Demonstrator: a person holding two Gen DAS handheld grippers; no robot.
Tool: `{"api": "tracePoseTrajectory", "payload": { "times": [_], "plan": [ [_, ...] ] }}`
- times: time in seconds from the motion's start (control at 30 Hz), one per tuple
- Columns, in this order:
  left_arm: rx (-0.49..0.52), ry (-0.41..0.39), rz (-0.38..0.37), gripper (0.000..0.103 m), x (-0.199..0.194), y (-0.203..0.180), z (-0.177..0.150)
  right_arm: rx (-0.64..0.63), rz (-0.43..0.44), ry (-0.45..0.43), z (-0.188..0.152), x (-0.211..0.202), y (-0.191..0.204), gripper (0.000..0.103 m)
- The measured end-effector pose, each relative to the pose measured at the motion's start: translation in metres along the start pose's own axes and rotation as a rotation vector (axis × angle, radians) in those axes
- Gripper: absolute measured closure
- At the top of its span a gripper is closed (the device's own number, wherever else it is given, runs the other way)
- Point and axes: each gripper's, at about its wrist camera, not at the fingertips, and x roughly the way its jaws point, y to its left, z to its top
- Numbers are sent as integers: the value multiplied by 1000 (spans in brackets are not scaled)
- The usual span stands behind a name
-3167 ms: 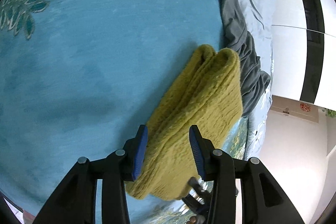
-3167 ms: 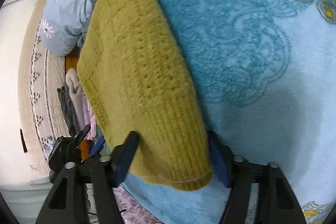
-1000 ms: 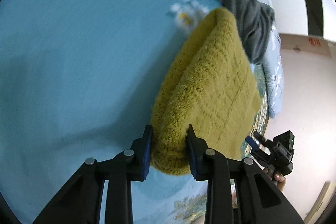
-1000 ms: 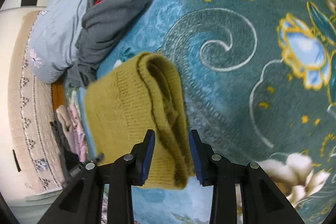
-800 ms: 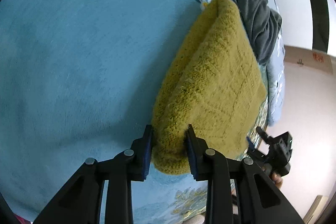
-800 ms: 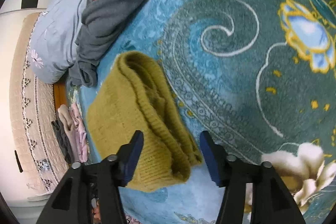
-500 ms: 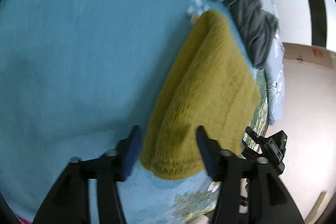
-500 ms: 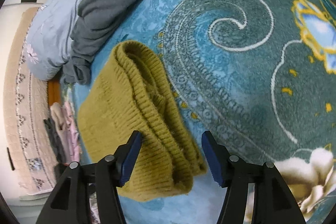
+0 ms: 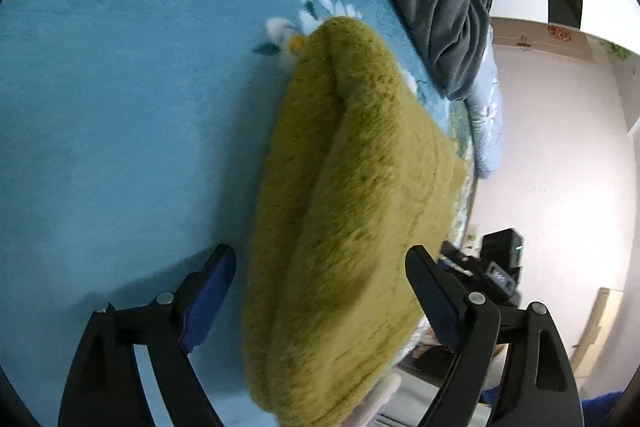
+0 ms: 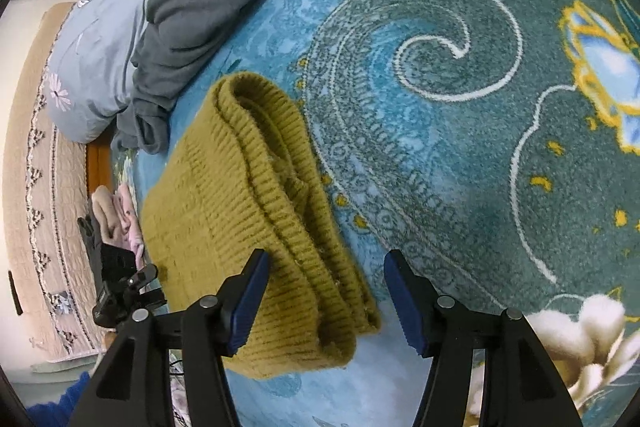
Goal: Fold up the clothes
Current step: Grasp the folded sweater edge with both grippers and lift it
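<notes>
The folded sweater (image 10: 256, 223) lay lengthwise between both spread-jawed tools; the left gripper (image 9: 320, 295) straddled one end, the right gripper (image 10: 326, 291) the other.

You get soft, even indoor light, brightest off the wall (image 9: 560, 147) ahead-right of your left gripper (image 9: 320, 291). Its shadow falls on the blanket (image 9: 100, 107) below-left. Near sweater (image 9: 340, 267) knit blurs; fisheye bends and blackens the edges.
</notes>
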Motion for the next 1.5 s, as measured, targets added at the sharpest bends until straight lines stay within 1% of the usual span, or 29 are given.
{"api": "tracePoseTrajectory", "payload": {
  "times": [0.1, 0.17, 0.23, 0.3, 0.33, 0.37, 0.47, 0.57, 0.7, 0.87, 1.07, 1.13, 1.27, 1.37, 1.43, 1.5],
  "plan": [
    [19, -5, 30, 17, 10, -9, -2, 31, 39, -15, 2, 0, -1, 40],
    [11, -15, 57, 23, 14, -9, -7, 23, 58, -27, 6, -1, 2, 40],
    [-6, -29, 87, 47, 17, -8, -12, 8, 60, -23, 10, 0, 6, 36],
    [-22, -44, 99, 55, 15, -4, -16, -9, 56, -16, 14, 5, 9, 33],
    [-25, -51, 95, 56, 15, -3, -19, -16, 53, -13, 16, 8, 10, 32],
    [-29, -59, 91, 56, 14, -2, -21, -22, 49, -11, 18, 11, 11, 31],
    [-44, -60, 94, 56, 18, -3, -23, -35, 74, -1, 22, 15, 9, 28],
    [-58, -49, 77, 56, 21, -2, -24, -48, 101, 9, 25, 19, 6, 28],
    [-56, -33, 75, 54, 26, -4, -25, -67, 137, 25, 29, 23, 3, 25],
    [-64, -30, 83, 54, 31, -8, -30, -112, 210, 71, 29, 30, 6, 25],
    [-77, -40, 97, 53, 38, -15, -38, -114, 242, 85, 32, 37, 12, 25],
    [-90, -47, 97, 53, 40, -17, -42, -118, 240, 89, 32, 36, 13, 25],
    [-112, -63, 106, 52, 45, -22, -49, -99, 224, 90, 30, 39, 14, 39],
    [-120, -70, 123, 52, 49, -27, -54, -70, 217, 81, 30, 39, 12, 43],
    [-111, -76, 152, 52, 52, -34, -59, -59, 203, 72, 29, 38, 13, 48],
    [-94, -82, 191, 51, 55, -42, -63, -63, 179, 56, 27, 36, 17, 56]
  ]
}}
